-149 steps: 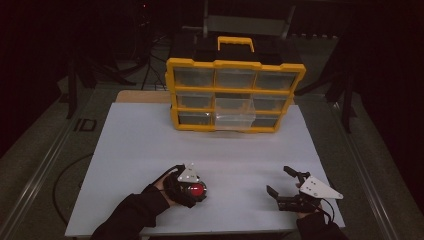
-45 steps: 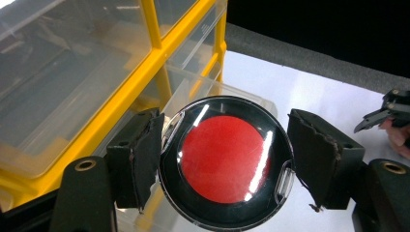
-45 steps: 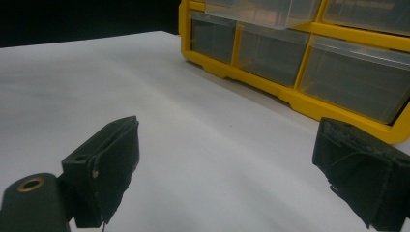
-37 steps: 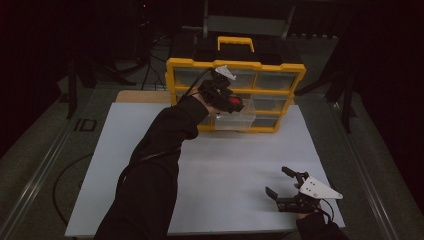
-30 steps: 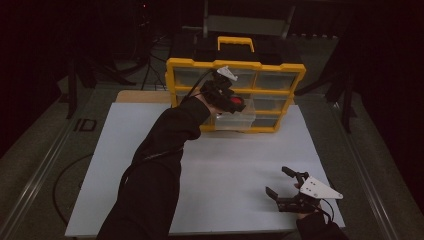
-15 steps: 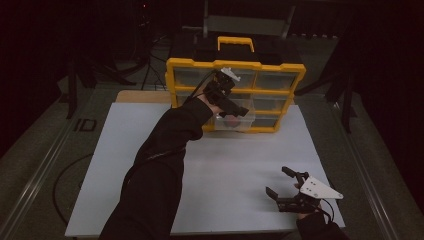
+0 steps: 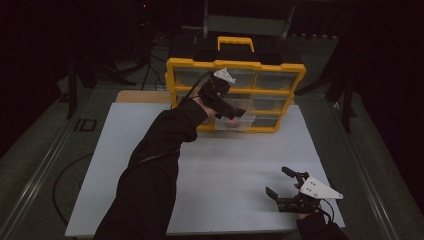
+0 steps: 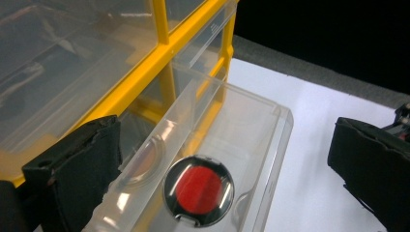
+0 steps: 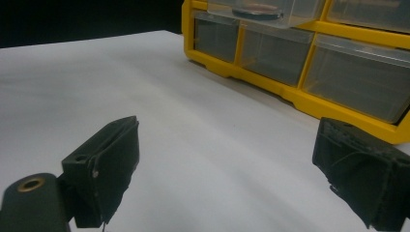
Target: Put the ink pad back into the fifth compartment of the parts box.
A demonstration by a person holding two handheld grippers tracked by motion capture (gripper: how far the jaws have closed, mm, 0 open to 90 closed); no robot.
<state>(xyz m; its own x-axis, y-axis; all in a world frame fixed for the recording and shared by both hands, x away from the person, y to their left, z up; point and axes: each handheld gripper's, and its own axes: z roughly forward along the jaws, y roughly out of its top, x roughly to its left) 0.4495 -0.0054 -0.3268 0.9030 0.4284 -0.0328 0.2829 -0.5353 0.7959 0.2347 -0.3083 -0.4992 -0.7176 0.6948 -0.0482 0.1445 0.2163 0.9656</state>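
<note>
A yellow organizer (image 7: 280,67) with clear drawers stands at the back of the white board (image 7: 225,165). One middle-row drawer (image 7: 245,124) is pulled out. A round silver-rimmed disc with a red centre (image 8: 198,190) lies flat in that drawer (image 8: 270,125). My left gripper (image 7: 235,112) hovers just above it. Its jaws have just been opening and now stand wide, with the disc below and between them, untouched. My right gripper (image 7: 276,180) rests open on the board at the front right, nothing between its fingers. From the right gripper view (image 9: 232,169) the drawer (image 9: 251,14) shows far off.
A black case with a yellow handle (image 7: 236,42) sits behind the organizer. The other drawers look shut. The board's front and side edges border grey floor with a metal rail (image 7: 35,180) at the left. My left sleeve (image 7: 155,165) stretches across the board's left half.
The left gripper carried the red disc to the pulled-out drawer and let it go there. Its jaws went from shut to wide. The right gripper stayed still.
</note>
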